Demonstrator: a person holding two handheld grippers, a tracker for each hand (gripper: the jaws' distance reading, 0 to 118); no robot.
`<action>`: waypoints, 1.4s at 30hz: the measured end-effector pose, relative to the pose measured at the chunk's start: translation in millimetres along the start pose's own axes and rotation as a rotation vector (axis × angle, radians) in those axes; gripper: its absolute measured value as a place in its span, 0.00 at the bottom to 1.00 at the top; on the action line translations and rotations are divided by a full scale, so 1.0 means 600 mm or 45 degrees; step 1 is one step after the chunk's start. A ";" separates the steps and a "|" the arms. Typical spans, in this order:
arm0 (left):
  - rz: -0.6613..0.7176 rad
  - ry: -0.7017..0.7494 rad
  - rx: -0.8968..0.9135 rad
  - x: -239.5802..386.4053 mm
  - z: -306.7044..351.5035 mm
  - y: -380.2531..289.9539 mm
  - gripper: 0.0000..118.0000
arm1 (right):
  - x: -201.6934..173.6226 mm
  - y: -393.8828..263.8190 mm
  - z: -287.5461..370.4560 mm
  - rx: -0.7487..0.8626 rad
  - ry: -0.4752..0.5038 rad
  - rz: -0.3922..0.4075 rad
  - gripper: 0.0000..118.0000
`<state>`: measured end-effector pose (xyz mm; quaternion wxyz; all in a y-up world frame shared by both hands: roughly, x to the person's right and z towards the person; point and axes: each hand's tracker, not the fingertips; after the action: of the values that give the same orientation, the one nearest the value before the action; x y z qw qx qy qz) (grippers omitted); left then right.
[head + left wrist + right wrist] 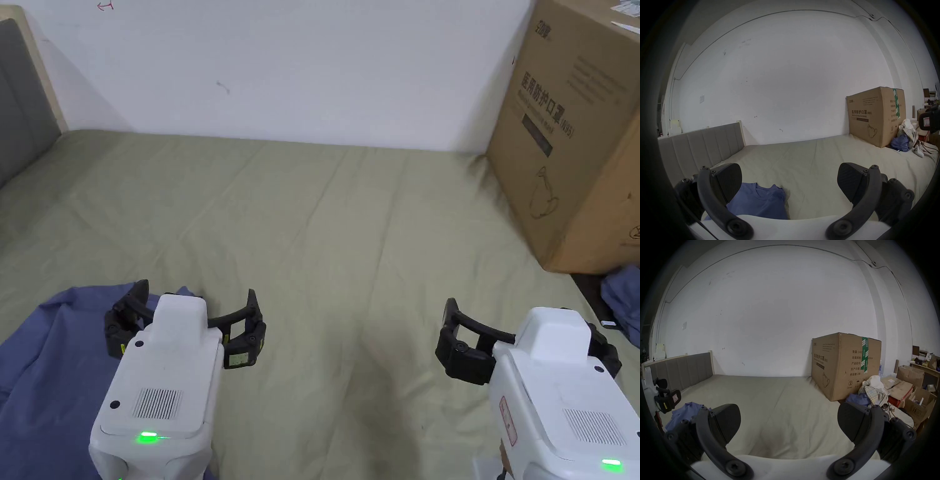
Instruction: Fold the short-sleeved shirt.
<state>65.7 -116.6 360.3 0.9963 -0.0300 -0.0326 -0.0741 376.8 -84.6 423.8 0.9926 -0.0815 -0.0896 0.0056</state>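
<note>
Cardboard box [575,131] stands right of shirt [760,201].

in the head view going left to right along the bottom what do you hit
crumpled blue short-sleeved shirt → white left gripper with black jaws → bare stretch of olive-green bed sheet → white right gripper with black jaws → large brown cardboard box, farther back at the right edge
</note>
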 end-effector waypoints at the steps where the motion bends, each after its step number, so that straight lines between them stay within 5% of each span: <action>1: 0.013 -0.004 -0.002 0.000 0.000 0.001 1.00 | 0.000 0.000 -0.001 -0.003 -0.003 0.005 0.99; 37: 0.088 -0.018 0.011 -0.020 -0.006 0.008 0.98 | -0.011 0.009 -0.007 0.001 -0.037 0.052 0.99; 38: 0.091 -0.016 0.009 -0.020 -0.007 0.009 0.96 | -0.012 0.009 -0.008 0.000 -0.042 0.059 0.98; 40: 0.098 -0.024 0.009 -0.021 -0.009 0.010 0.73 | -0.015 0.011 -0.012 -0.006 -0.048 0.072 0.89; 41: 0.104 -0.032 0.010 -0.021 -0.010 0.011 0.56 | -0.016 0.012 -0.012 -0.008 -0.049 0.076 0.78; 42: 0.107 -0.031 0.004 -0.020 -0.011 0.013 0.29 | -0.016 0.013 -0.013 -0.010 -0.041 0.078 0.52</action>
<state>55.4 -107.4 352.2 0.9981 -0.0308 -0.0437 -0.0316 368.9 -78.3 413.4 0.9901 -0.0878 -0.1030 0.0368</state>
